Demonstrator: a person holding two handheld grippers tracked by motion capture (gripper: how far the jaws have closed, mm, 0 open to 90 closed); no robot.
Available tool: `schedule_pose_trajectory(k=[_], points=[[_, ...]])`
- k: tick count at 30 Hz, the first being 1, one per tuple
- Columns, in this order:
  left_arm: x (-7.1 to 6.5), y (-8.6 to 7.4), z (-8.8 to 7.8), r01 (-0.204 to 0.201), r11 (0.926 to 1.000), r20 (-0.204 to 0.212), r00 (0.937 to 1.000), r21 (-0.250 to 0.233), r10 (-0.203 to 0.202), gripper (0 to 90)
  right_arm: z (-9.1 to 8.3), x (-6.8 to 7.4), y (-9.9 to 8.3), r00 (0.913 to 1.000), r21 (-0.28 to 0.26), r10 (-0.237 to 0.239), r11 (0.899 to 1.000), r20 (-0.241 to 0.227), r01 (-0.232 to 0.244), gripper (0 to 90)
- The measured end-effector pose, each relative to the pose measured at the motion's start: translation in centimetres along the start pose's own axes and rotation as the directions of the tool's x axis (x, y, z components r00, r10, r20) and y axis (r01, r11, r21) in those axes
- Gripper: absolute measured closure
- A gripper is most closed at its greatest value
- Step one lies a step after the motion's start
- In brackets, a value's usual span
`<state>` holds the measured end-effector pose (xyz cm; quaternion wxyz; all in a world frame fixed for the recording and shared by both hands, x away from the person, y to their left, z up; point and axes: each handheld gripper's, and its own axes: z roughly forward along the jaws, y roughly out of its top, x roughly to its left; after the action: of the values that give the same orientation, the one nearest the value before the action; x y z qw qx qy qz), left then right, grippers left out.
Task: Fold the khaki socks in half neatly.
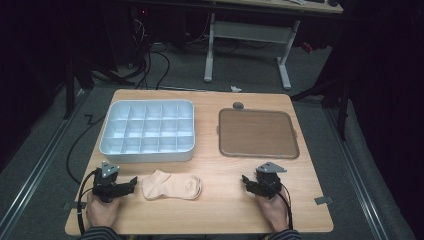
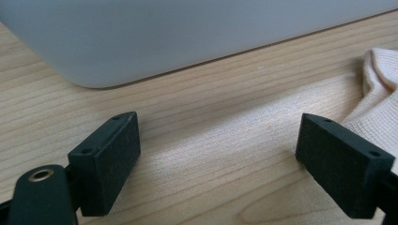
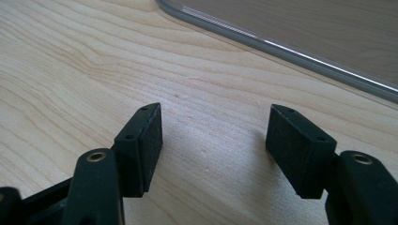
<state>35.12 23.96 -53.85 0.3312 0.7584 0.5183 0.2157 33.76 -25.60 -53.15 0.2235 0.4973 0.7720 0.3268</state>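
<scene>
A pale peach sock [image 1: 172, 185] lies flat on the wooden table [image 1: 210, 215] near its front edge, between my two hands. My left gripper [image 1: 131, 183] rests on the table just left of the sock, open, nothing between its jaws. In the left gripper view the sock [image 2: 378, 93] shows beside the right jaw, and the gripper [image 2: 218, 154] stands over bare wood. My right gripper [image 1: 246, 181] rests on the table at the front right, open and empty. Its own view has the gripper [image 3: 213, 136] over bare wood too.
A white divided organiser tray [image 1: 147, 131] with several empty compartments stands at the back left; its wall [image 2: 187, 33] rises ahead of the left jaws. A brown flat tray [image 1: 257, 133] lies at the back right, its rim [image 3: 281, 47] ahead of the right jaws.
</scene>
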Motion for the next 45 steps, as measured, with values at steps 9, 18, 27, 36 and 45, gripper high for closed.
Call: schedule_pose_trajectory(k=[9, 18, 27, 36, 45], points=[[0.0, 0.0, 0.0, 0.0, 1.0, 0.0, 1.0, 0.001, 0.0, 14.6, 0.0, 0.0, 0.0, 1.0, 0.0, 0.0, 1.0, -0.001, 0.0, 36.3], [0.0, 0.0, 0.0, 0.0, 1.0, 0.0, 1.0, 0.001, 0.0, 14.5, 0.0, 0.0, 0.0, 1.0, 0.0, 0.002, 1.0, 0.002, -0.002, 35.9], [0.0, 0.1, 0.1, 0.001, 1.0, 0.0, 1.0, -0.001, -0.001, 14.3, 0.0, 0.0, 0.0, 1.0, 0.0, 0.002, 1.0, 0.001, -0.002, 36.4], [-0.1, 0.0, -0.1, -0.004, 1.0, 0.006, 1.0, -0.009, 0.004, 19.1, -0.1, 0.1, 0.0, 1.0, 0.005, -0.001, 1.0, 0.001, 0.001, 38.9], [0.1, 0.1, -0.3, 0.007, 0.9999, 0.052, 0.9986, -0.01, -0.007, 21.4, -0.9, 1.2, -0.5, 0.9997, -0.006, 0.019, 1.0, -0.014, -0.02, 48.5]])
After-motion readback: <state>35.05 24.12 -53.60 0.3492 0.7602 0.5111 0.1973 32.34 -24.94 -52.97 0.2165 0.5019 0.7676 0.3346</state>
